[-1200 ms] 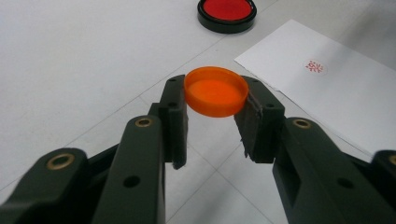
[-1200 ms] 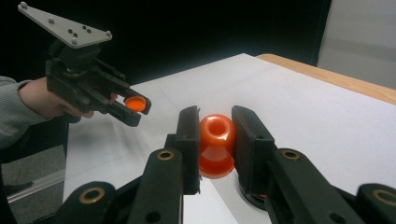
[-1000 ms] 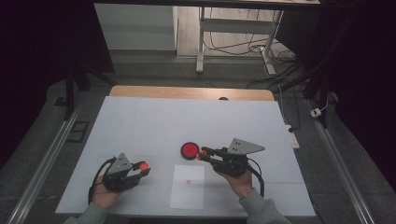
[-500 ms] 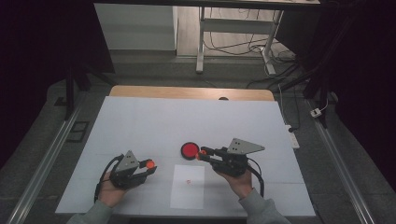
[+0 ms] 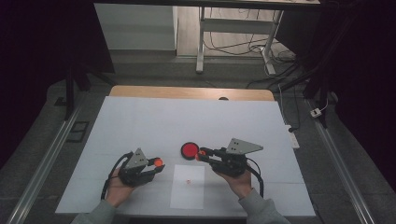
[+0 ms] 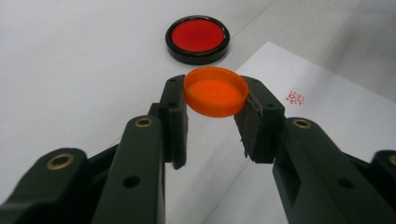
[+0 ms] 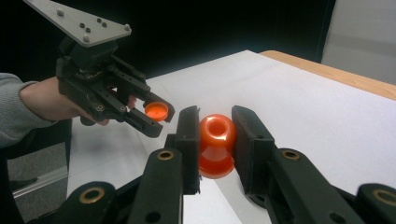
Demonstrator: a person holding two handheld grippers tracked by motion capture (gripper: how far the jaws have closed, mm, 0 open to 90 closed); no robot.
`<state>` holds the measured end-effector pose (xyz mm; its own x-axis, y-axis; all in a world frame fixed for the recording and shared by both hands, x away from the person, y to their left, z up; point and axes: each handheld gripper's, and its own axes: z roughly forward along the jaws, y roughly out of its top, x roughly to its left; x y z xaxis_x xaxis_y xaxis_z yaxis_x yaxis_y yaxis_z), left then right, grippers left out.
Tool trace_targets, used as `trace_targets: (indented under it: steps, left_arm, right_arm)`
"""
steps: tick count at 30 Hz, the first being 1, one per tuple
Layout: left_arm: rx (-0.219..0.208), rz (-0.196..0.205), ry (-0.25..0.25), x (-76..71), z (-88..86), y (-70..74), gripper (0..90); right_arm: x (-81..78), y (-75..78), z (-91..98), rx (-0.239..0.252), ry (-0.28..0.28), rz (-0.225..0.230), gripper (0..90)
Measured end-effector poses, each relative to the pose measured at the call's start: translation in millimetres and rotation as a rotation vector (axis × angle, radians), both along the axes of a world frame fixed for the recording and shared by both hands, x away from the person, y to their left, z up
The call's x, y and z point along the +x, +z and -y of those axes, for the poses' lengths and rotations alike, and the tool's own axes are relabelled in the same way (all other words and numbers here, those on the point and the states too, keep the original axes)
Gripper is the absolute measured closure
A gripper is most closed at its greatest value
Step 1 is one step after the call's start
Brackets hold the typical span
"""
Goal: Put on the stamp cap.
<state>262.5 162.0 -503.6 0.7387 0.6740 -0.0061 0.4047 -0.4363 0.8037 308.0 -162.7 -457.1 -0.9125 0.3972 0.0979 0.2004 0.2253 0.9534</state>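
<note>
Between the pads of the left tongs (image 6: 215, 95) sits an orange cap (image 6: 216, 91), clenched by its rim with its hollow side facing up, held just above the table (image 5: 140, 121). Seen from the right gripper view, the same orange cap (image 7: 156, 111) shows at the tip of the left tongs (image 7: 158, 113), with a hand (image 7: 46, 100) and a grey sleeve behind them.

Just beyond the orange cap lies a round ink pad (image 6: 197, 38), red inside a black rim, flat on the table and apart from the cap. Beside the cap, on the other side, lies a white sheet of paper (image 6: 327, 107) bearing a small red stamp mark (image 6: 295, 97).

The right tongs (image 7: 215, 140) are clenched on an orange stamp handle (image 7: 216, 144), a rounded, waisted piece with a hollow top, standing roughly upright between the pads. From the high view, the right tongs (image 5: 201, 154) hold it just beside the ink pad (image 5: 189, 150), while the left tongs (image 5: 159, 164) with the cap (image 5: 159, 163) hang near the paper's (image 5: 188, 193) far left corner. Both tongs point toward each other across the paper (image 7: 116, 154).
</note>
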Motion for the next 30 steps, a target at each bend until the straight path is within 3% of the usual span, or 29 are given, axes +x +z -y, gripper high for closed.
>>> trace_targets:
  steps: [30]
  left_arm:
    - [0.011, -0.002, -0.098, 11.9, 45.7, 2.7, 64.4]
  right_arm:
    - [1.3, -1.7, -1.0, -0.011, 0.000, -0.003, 72.1]
